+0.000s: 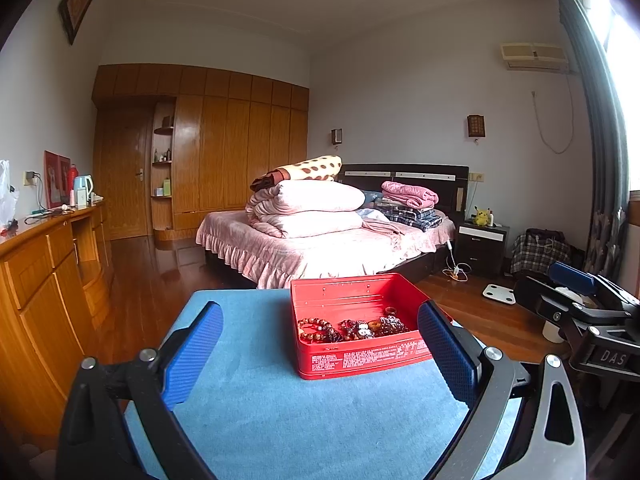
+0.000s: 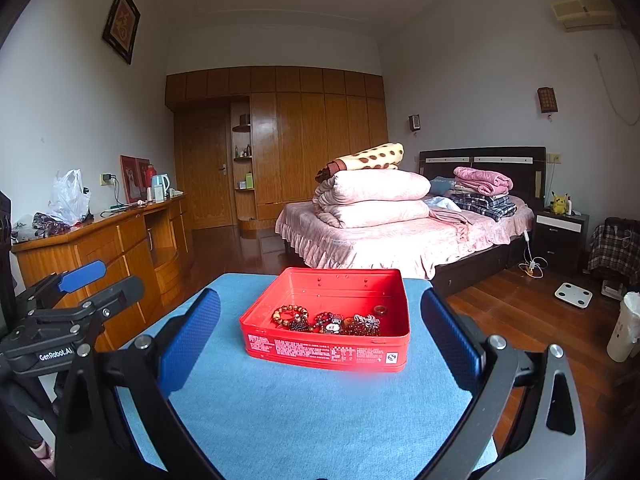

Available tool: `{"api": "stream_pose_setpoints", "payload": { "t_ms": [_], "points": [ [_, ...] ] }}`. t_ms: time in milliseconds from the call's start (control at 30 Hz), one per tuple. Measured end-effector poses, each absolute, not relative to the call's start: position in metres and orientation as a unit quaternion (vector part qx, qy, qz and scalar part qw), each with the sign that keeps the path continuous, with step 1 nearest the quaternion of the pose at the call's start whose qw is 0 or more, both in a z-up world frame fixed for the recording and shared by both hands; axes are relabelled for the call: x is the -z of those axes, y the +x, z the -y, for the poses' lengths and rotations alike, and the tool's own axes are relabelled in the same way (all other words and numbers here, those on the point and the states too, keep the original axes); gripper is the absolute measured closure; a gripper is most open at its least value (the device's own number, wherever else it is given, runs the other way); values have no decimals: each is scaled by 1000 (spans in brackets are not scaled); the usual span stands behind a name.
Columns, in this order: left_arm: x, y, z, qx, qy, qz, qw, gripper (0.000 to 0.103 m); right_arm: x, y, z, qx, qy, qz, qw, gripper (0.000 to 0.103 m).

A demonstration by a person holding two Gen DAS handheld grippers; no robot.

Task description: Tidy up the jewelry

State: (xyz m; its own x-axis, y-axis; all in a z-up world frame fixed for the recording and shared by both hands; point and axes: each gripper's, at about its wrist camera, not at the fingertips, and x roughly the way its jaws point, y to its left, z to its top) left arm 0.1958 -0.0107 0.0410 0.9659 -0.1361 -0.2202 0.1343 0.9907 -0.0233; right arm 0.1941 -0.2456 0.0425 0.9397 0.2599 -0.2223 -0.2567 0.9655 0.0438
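A red tin box (image 1: 360, 360) (image 2: 328, 354) stands open on a blue-covered table (image 1: 260, 412) (image 2: 300, 408). Several bead bracelets (image 1: 320, 330) (image 2: 290, 316) and other jewelry pieces (image 1: 370, 328) (image 2: 360, 324) lie along its near wall. My left gripper (image 1: 320, 324) is open and empty, hovering near the box's left front. My right gripper (image 2: 320, 312) is open and empty, facing the box with its fingers on either side. The right gripper also shows at the right edge of the left wrist view (image 1: 568, 280), and the left gripper at the left edge of the right wrist view (image 2: 80, 276).
A bed (image 1: 320, 240) (image 2: 400, 236) with folded quilts stands behind the table. A wooden sideboard (image 1: 48, 272) (image 2: 100, 244) runs along the left wall. A nightstand (image 2: 560, 232), a scale (image 2: 573, 295) and a white bin (image 2: 626, 328) are at the right on the wood floor.
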Motion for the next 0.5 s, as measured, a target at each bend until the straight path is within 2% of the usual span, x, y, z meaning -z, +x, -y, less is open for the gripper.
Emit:
{"api": "stream_pose_setpoints", "payload": {
  "t_ms": [500],
  "points": [
    [-42,197,13,66,-1,-116,991,7,-41,194,245,-132,8,-115,985,6]
  ]
}}
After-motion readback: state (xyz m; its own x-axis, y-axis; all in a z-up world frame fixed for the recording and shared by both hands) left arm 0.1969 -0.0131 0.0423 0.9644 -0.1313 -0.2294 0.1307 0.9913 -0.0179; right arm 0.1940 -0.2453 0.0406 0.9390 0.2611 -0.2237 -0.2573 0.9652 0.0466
